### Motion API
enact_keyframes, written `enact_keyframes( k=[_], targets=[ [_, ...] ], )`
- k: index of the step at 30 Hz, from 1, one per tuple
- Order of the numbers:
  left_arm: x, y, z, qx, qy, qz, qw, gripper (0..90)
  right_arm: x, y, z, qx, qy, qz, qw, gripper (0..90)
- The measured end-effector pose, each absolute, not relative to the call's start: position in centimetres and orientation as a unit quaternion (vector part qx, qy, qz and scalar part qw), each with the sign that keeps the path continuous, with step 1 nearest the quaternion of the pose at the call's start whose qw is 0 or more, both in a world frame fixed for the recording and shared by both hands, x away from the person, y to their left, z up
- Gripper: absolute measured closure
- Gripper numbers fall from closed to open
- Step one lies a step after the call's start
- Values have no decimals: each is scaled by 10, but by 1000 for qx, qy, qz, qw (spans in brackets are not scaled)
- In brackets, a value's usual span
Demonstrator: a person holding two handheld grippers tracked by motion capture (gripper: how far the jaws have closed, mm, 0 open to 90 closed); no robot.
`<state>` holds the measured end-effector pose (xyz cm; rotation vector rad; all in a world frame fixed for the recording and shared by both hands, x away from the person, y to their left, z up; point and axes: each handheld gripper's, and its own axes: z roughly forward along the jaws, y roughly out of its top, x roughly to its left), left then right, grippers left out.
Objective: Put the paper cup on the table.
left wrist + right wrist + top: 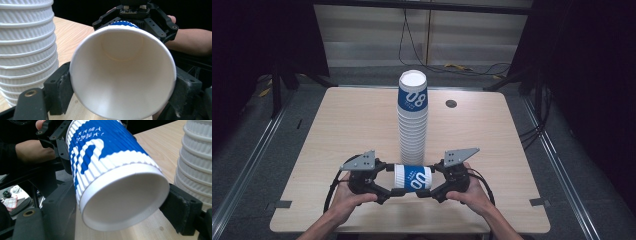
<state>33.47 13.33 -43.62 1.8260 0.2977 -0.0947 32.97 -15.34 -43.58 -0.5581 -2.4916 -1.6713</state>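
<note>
Two grippers point(388, 186) point(430, 186) at one sideways paper cup point(413, 178)

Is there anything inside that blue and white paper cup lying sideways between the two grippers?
The blue and white ribbed paper cup looks empty: plain white walls and a bare round bottom. Its outer underside is hidden in the left gripper view.

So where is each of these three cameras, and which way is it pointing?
High view: above the table, looking down on both hands and the cup stack.
Left gripper view: on the left gripper, looking into the cup mouth.
Right gripper view: on the right gripper, facing the cup's base.
All share the cup and stack.
</note>
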Motion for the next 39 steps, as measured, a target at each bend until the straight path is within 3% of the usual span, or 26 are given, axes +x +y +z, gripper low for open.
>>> enact_keyframes(
  k=[6,24,39],
  targets=[
    [336,136,-434,791,140,-49,593,193,330,-154,-436,-193,-819,-539,38,147],
    [343,150,-426,798,174,-51,576,192,332,-175,-434,-228,-818,-528,6,157],
    [353,163,-421,813,209,-2,544,187,333,-221,-437,-293,-783,-548,-24,179]
  ],
)
